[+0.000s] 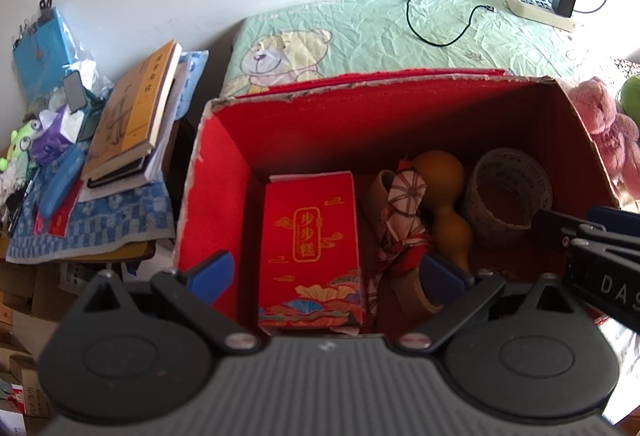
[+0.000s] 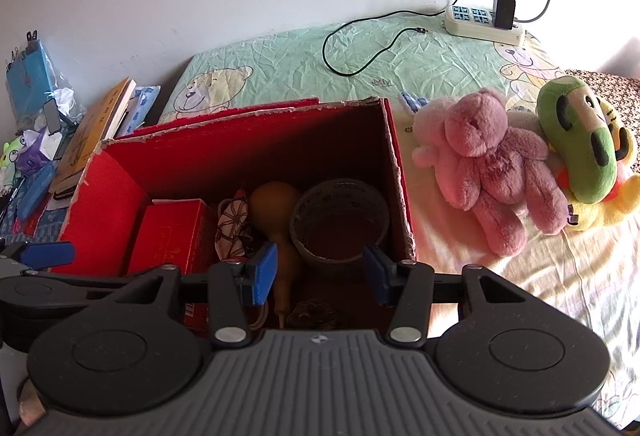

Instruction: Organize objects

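An open red cardboard box (image 1: 224, 172) (image 2: 396, 164) stands on the bed. Inside lie a small red gift box (image 1: 312, 248) (image 2: 172, 236), a patterned folded umbrella (image 1: 400, 220) (image 2: 232, 224), a brown gourd (image 1: 444, 196) (image 2: 276, 204) and a wide tape roll (image 1: 508, 192) (image 2: 340, 220). My left gripper (image 1: 326, 272) is open and empty above the box, over the gift box. My right gripper (image 2: 320, 272) is open and empty above the box's near side, over the gourd and tape roll.
A pink plush bear (image 2: 492, 164) (image 1: 608, 124) and a green plush toy (image 2: 576, 140) lie right of the box. A power strip (image 2: 484, 20) with charger and cable sits by the wall. Books (image 1: 132, 116) and clutter pile on the left.
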